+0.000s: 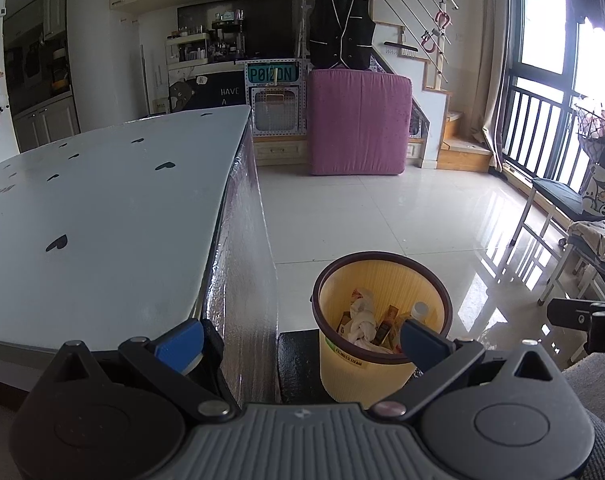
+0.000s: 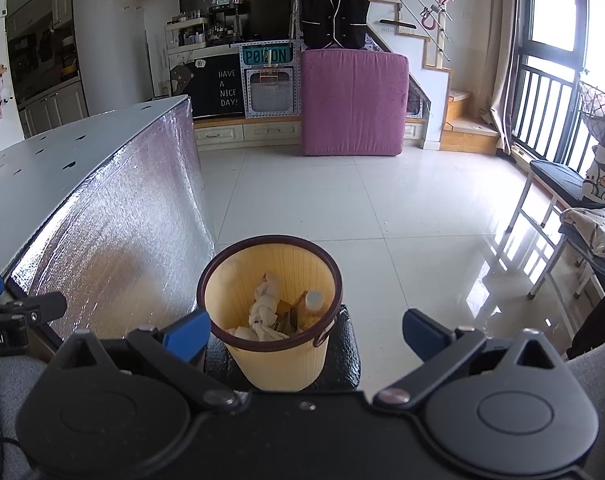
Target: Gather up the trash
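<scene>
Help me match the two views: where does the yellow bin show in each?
Left wrist: bin lower centre-right, partly behind the right finger of the left hand-held gripper.
Right wrist: bin lower centre, between the fingers of the right hand-held gripper.
Shared landmark: pink cushion.

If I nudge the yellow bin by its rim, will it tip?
Probably yes: the bin narrows toward its base and looks like thin plastic. Its load, a crumpled rag and a small bottle, seems light, so it would likely slide or tip.
</scene>
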